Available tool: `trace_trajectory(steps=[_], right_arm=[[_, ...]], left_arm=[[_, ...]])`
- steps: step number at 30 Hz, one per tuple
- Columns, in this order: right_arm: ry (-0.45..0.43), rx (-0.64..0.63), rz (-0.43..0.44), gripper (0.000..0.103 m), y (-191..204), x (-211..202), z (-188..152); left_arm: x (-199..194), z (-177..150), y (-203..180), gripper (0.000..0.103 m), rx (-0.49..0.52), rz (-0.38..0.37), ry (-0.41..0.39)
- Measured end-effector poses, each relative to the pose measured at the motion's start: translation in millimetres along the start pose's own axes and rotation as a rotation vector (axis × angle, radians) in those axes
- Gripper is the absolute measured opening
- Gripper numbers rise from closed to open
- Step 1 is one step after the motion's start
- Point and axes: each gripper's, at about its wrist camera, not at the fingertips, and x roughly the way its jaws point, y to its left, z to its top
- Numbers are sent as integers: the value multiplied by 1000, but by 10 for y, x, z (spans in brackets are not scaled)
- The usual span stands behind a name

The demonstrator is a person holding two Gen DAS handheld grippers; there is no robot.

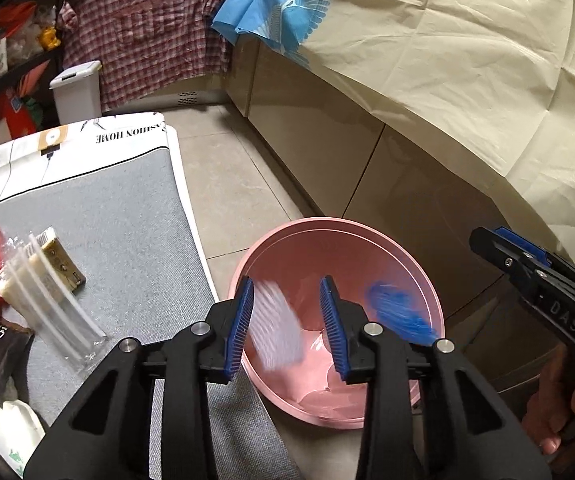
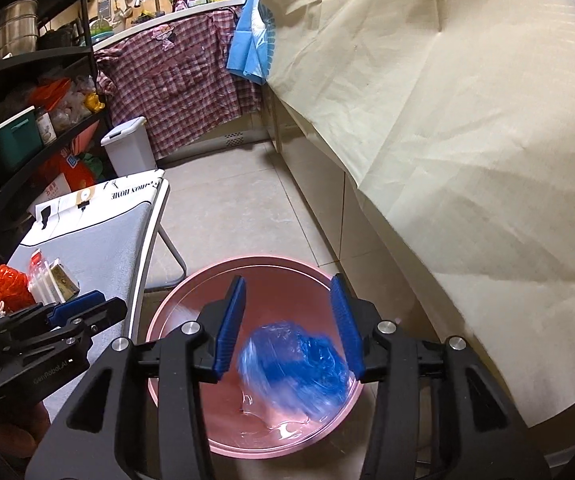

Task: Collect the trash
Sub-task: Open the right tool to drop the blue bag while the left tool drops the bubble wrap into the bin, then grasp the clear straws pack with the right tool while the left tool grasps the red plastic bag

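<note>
A pink round bin [image 1: 403, 256] [image 2: 191, 296] stands on the tiled floor beside a small table. My left gripper [image 1: 287, 324] is open above it, and a blurred white wrapper [image 1: 277, 328] is in mid-air between its fingers. My right gripper [image 2: 289, 320] is open over the bin, and a blurred blue plastic bag [image 2: 299, 364] [image 1: 397, 312] is in mid-air over the bin. More trash lies on the grey table top [image 1: 127, 232]: a clear plastic tray [image 1: 47, 304], a gold box [image 1: 61, 260], a red bag [image 2: 7, 288].
A cabinet draped with cream paper [image 1: 467, 60] runs along the right. A white lidded bin [image 1: 75, 92] and a black shelf rack [image 2: 27, 80] stand at the back left. A pink checked cloth [image 2: 175, 80] hangs at the back.
</note>
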Motion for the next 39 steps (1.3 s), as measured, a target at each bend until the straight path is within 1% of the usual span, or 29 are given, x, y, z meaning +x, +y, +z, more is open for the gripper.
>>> trace_trajectory(steps=[5,9,18,21,25,30,34,39], right_arm=[[-5,5,-4,45,-16,3,1],[-16,5,-4,45,-12,-22,0],[-49,-25,13,45,109,-161,-12],[-87,-30,10,45,172,-274,-19],[-119,-8,38,45,215,-405,2],[-116,-6,80,45,318,-498,3],[-124,-42,84,45,503,-567,-1],[-133,-78,133,44,830,-618,5]], left_arm=[[-82,-5,25,35,-6,9,-11],[-228,-12,57,35,-1,16,-28],[-775,-28,183,35,3,40,-83],[-968,-10,252,35,7,56,-103],[-1299,11,462,35,-1,76,-129],[-1634,13,812,35,-11,122,-152],[-1828,-3,1123,35,-32,163,-155],[-1996,26,1514,35,-57,199,-163]])
